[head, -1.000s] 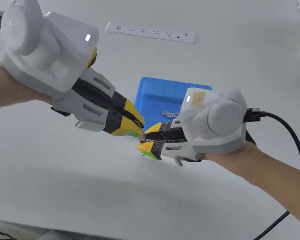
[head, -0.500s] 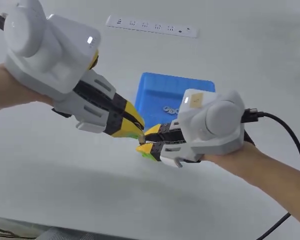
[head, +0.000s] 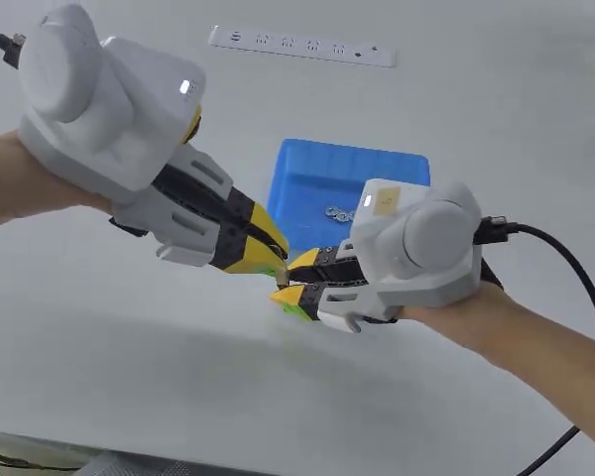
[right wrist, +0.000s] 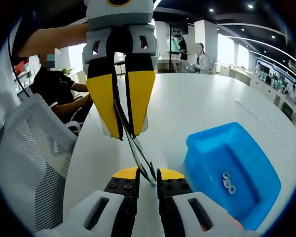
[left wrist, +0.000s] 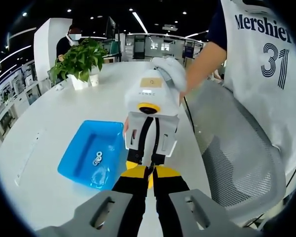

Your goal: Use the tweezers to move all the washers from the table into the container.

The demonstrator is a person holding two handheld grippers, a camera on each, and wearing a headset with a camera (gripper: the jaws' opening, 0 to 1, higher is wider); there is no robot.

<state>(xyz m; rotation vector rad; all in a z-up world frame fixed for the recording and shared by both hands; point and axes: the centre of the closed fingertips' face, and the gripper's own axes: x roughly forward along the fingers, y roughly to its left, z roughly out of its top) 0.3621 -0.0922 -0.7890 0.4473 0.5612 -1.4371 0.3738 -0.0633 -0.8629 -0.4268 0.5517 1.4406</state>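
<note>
Holding tip to tip over the counter (head: 129, 337), the two tools have barely shifted over the last second. The small slide of the blue container (head: 302, 188) in the head view reads as head motion, not a move of the container.

The left hand-held gripper (head: 276, 260) has its yellow jaws pinched nearly shut on the far end of the tweezers (right wrist: 137, 153). The right hand-held gripper (head: 290, 278) has its jaws drawn to a narrow slit around the near end. Both seem to have hold of the tweezers at once, so this looks like a handover or a regrip, not a pick.

Three or so washers (head: 335, 212) lie together on the container's floor, just beyond the meeting jaws. No washer can be made out in the tweezers, and their thin legs are hard to follow in the head view.

My judgement is that the task is paused until one side lets go and the tweezers sit usably in a single grip.

Further out, a white power strip (head: 302, 46) lies at the far edge of the counter, well apart from the work. A black cable (head: 565, 268) trails from the right tool along the forearm. A potted plant (left wrist: 79, 59) stands beyond the container, and a mesh chair (right wrist: 29, 163) sits beside the counter. None of these blocks the way; the crowding is between the two tools themselves, right beside the container's near wall.
</note>
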